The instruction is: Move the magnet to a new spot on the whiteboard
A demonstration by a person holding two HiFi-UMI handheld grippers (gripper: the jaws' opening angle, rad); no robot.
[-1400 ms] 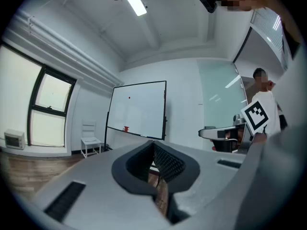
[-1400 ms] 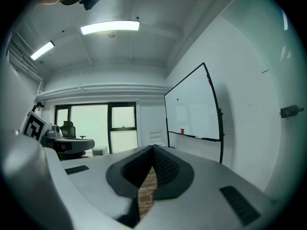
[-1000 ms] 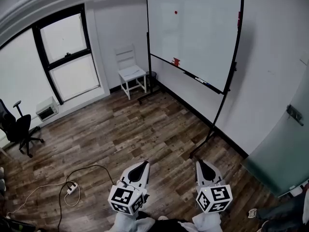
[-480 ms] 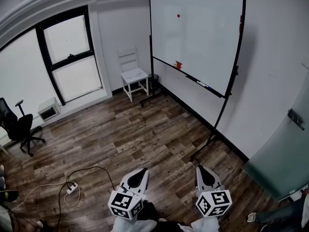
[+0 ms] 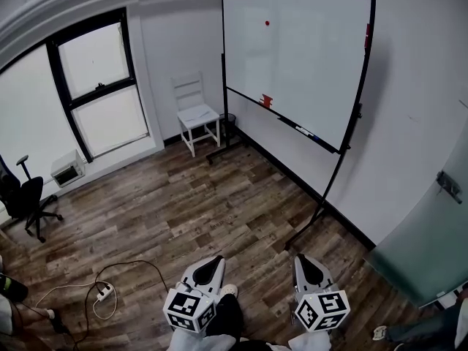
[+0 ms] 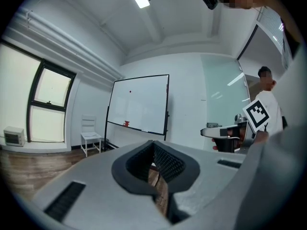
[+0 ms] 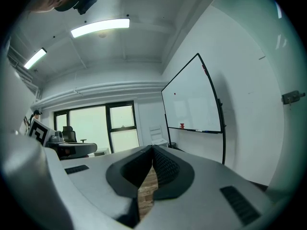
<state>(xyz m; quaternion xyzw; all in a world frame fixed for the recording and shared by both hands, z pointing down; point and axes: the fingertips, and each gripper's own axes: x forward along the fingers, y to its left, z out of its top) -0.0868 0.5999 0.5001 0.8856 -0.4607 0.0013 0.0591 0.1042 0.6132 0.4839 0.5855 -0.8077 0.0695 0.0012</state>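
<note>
Wood-floored room, whiteboard on far stand: red magnet high on it, well apart from us. Left tool, right tool: both clenched, empty. Since a second ago we have barely advanced, so the approach remains ahead.

Glossy whiteboard — floor seemingly wood
</note>
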